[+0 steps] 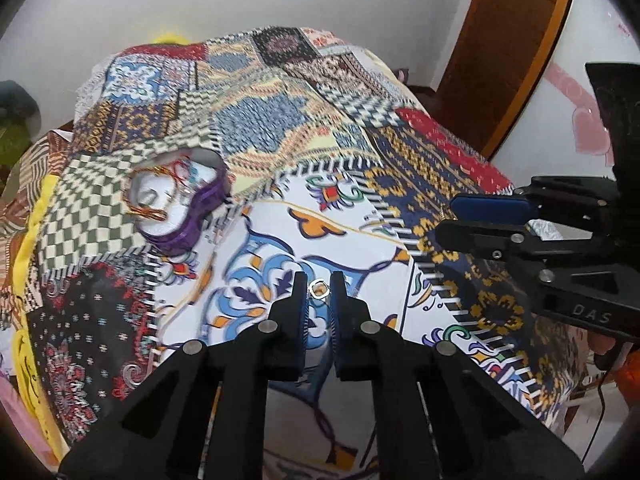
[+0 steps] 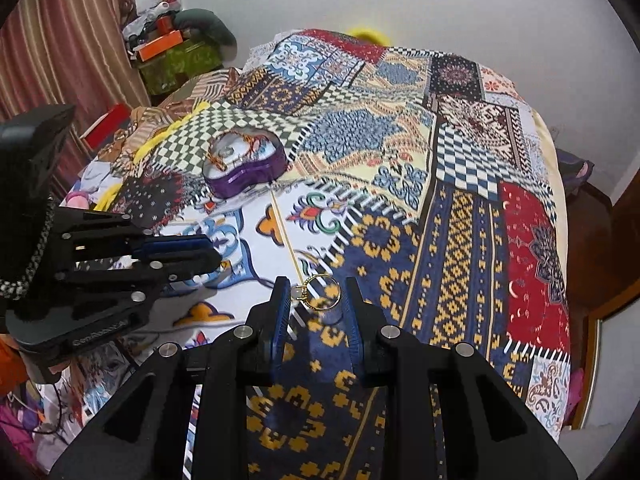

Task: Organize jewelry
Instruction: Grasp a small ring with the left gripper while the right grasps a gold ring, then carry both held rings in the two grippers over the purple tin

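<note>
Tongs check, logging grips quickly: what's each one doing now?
Left tongs: closed on a small silver ring.
Right tongs: closed on a gold ring.

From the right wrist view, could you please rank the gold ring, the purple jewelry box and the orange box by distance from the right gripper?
1. gold ring, between the right gripper's fingertips.
2. purple jewelry box, upper left on the quilt.
3. orange box, far left corner, beyond the bed.

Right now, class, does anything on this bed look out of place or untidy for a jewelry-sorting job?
Yes. The purple heart-shaped box sits open on the patchwork bedspread, with bangles and threads heaped loosely over its white lining. Two rings are outside it: a silver ring between the left gripper's fingertips, and a gold ring held in the right gripper.
</note>
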`<control>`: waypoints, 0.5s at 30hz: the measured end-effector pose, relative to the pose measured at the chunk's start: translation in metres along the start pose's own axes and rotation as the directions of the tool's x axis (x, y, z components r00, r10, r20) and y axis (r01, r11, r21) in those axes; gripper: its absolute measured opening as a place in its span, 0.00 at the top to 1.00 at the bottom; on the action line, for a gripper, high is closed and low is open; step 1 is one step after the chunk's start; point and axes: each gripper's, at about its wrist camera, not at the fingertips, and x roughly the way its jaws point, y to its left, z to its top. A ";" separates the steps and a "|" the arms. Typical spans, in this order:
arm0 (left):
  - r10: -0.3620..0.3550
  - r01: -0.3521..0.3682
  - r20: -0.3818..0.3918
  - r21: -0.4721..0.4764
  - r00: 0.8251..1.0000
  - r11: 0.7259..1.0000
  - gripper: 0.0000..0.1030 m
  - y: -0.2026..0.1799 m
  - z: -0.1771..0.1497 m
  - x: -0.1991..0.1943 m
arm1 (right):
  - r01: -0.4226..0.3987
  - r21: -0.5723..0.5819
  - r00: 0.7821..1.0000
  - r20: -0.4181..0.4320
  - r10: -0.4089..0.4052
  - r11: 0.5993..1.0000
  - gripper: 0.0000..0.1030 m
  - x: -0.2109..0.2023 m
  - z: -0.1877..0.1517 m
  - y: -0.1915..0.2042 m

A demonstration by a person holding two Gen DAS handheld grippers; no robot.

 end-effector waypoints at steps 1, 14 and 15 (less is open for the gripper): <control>0.005 -0.005 0.010 -0.001 1.000 1.000 0.92 0.001 0.001 -0.004 | -0.007 -0.001 1.000 0.008 0.007 1.000 0.77 -0.002 0.003 0.002; 0.094 -0.087 0.144 -0.054 0.985 0.995 0.92 0.039 0.013 -0.053 | -0.044 -0.051 0.994 0.100 0.049 0.998 0.77 -0.014 0.046 0.039; 0.098 -0.090 0.151 -0.062 0.984 0.994 0.92 0.042 0.014 -0.055 | -0.048 -0.057 0.993 0.105 0.054 0.997 0.77 -0.013 0.049 0.043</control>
